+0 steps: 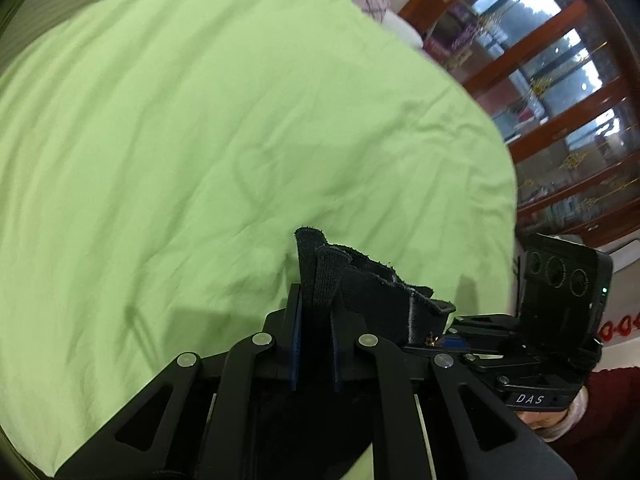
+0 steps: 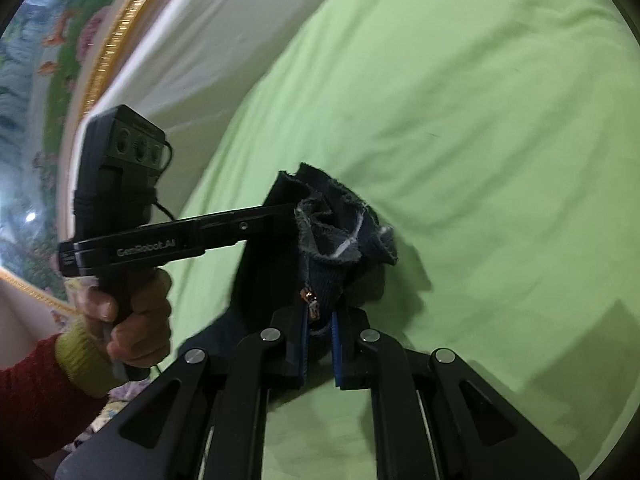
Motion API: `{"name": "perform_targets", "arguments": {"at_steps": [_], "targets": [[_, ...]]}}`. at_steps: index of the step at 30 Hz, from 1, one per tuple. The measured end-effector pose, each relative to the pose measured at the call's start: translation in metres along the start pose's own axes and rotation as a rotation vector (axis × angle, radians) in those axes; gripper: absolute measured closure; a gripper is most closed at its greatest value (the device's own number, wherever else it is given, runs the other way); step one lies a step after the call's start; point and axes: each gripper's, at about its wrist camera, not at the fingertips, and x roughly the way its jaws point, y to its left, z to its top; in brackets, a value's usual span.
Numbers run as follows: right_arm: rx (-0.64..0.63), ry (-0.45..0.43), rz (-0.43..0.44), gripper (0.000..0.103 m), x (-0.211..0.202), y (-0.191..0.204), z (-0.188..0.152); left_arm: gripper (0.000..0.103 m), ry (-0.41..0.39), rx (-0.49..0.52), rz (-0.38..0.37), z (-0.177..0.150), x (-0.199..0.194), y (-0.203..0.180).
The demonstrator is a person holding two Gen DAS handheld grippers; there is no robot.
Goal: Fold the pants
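Both grippers pinch the dark pants, which are lifted off the green bedsheet point(image 1: 200, 120). In the left wrist view, the left gripper point(image 1: 316, 320) has its jaws pressed together on a thick bunch of black fabric, the pants point(image 1: 360, 284), whose folded edge sticks up beyond the fingertips and runs off to the gripper's right, toward the right gripper point(image 1: 444, 338), seen side-on there with its camera block point(image 1: 564, 280) above it. In the right wrist view, the right gripper point(image 2: 320, 328) likewise clamps the cloth between its blue pads point(image 2: 335, 344); a small metal zipper pull point(image 2: 308, 294) shows just ahead of the left-hand pad, so this grip appears to lie at the waistband near the fly. Crumpled waistband cloth with pale stitching rises ahead of the fingertips, and the left gripper's body crosses in from this gripper's left, held by the person's hand point(image 2: 132, 312). The two grips stand close together, with the cloth between them bunched rather than taut. Judged from this, the step in hand is carrying or shaking out the garment before laying it flat. To do it well, keep both pinches firm, draw the grippers apart until the waistband stretches straight, then lower so the hanging legs, which are not visible here, meet the sheet first and lie smooth. The main risk appears to be a thick, uneven bunch slipping from one pinch; motion blur suggests brisk movement, so slowing before the lay-down would help.
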Motion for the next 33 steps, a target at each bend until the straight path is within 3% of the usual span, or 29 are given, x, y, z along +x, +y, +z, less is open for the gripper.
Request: {"name": "perform_targets", "arguments": {"at_steps": [6,13,20,33], "targets": [[-0.073,0.012,0.137,0.093,-0.011,0.035,-0.005,0.093,-0.085,-0.013,-0.021,-0.020,-0.051,-0.003],[-0.167,0.074,0.227,0.093,-0.002,0.084,-0.024,0.093,-0.177,-0.069,-0.018,-0.064,-0.110,0.012],[-0.239,0.170,0.256,0.093,0.028,0.124,-0.044,0.093,-0.246,-0.175,0.001,-0.120,-0.145,0.033],[-0.339,0.372,0.212,0.092,0.103,0.160,-0.082,0.093,-0.284,-0.398,0.051,-0.200,-0.136,0.080]]}}
